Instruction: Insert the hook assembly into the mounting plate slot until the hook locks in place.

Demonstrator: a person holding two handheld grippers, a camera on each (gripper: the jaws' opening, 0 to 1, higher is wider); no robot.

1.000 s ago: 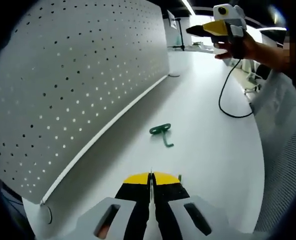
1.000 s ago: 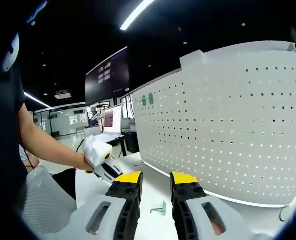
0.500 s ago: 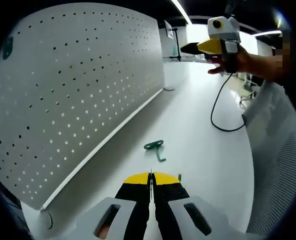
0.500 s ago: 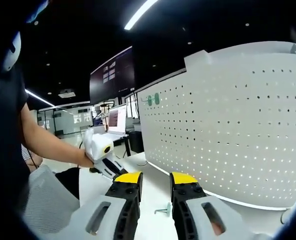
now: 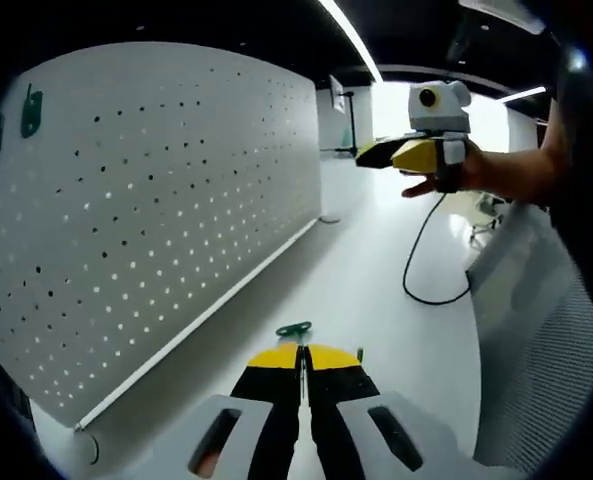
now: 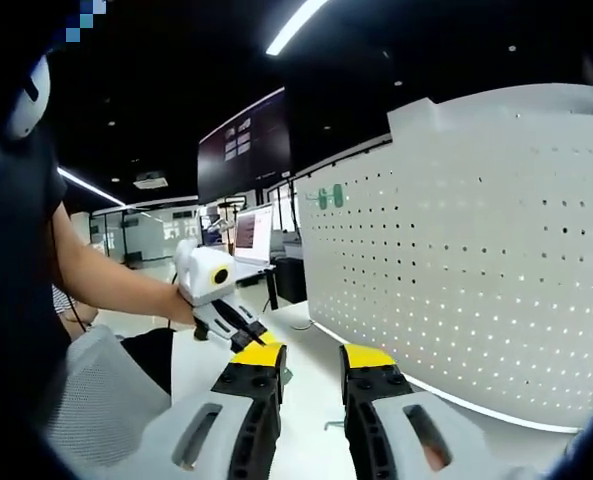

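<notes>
In the left gripper view the green hook (image 5: 294,329) lies flat on the white table (image 5: 396,320), just past the tips of the left gripper (image 5: 303,352), whose jaws are pressed together and hold nothing. Its ring end shows; the jaws cut off the rest, so I cannot tell which way its long axis runs. The pegboard (image 5: 156,220) stands upright along the table's edge, with two green pieces (image 5: 31,100) high on it, too small to make out. The right gripper (image 5: 381,153) is held in a hand above the table. In the right gripper view its jaws (image 6: 311,352) stand apart, empty; a sliver of the hook (image 6: 333,426) shows between them.
</notes>
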